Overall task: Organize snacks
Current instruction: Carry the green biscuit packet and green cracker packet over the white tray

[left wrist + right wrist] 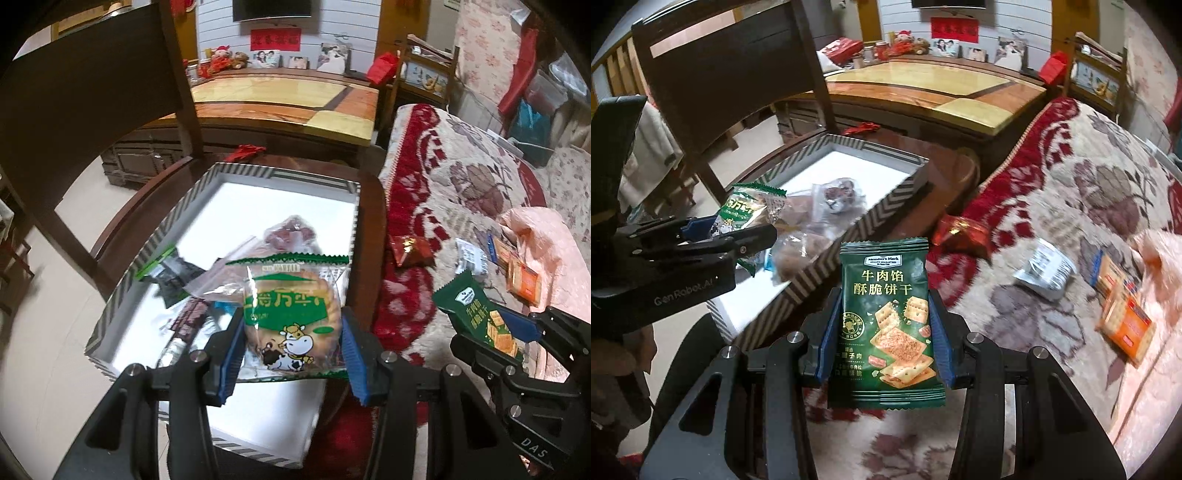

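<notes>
Left wrist: left hand-held gripper [290,328] clamps cow-print cookie pack [291,314] (above box [155,240]).

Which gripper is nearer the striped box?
Left. The left gripper holds the cow-print biscuit pack over the striped box; the right gripper, gripping the green cracker pack, sits beside it over the sofa cover.

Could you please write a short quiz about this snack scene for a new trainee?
1. True or false: the left gripper holds the cow-print biscuit packet above the striped box.
2. What does the right gripper hold? A) the red packet B) the dark green cracker packet C) nothing
3. Fill in: the orange cracker packs lie on the ____.

Key: 1 true. 2 B, the dark green cracker packet; the red packet lies on the floral blanket. 3 pink cloth.
</notes>
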`<state>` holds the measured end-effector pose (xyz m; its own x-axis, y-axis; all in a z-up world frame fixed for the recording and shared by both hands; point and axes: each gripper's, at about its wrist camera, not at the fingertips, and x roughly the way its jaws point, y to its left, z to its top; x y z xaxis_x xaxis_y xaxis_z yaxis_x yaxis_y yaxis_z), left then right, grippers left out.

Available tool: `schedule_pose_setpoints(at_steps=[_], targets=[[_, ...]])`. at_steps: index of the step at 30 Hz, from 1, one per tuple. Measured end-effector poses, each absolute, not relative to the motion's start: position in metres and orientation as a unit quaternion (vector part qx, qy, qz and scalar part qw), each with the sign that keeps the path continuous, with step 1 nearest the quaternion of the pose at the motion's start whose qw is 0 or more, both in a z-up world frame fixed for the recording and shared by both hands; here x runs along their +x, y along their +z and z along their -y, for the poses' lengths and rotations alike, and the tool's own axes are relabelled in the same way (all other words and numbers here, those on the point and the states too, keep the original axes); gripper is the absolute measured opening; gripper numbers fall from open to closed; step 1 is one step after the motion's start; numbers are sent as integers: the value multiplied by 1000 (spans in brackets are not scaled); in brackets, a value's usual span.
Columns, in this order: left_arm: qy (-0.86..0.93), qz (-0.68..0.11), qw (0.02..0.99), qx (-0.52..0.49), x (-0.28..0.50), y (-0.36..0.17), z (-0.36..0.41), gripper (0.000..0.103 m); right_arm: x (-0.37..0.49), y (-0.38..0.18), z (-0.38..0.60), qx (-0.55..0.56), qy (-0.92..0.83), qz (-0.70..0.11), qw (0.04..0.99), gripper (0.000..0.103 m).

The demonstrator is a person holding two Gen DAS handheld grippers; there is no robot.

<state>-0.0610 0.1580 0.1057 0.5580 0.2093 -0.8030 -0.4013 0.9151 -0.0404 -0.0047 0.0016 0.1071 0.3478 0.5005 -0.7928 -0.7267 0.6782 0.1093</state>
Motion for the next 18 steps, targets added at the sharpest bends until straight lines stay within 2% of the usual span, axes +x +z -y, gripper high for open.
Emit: schedule_pose_setpoints(at_steps=[18], targets=[[220, -443, 856, -148, -81, 90, -211, 51, -6, 103, -67, -163, 422, -429, 782, 43]])
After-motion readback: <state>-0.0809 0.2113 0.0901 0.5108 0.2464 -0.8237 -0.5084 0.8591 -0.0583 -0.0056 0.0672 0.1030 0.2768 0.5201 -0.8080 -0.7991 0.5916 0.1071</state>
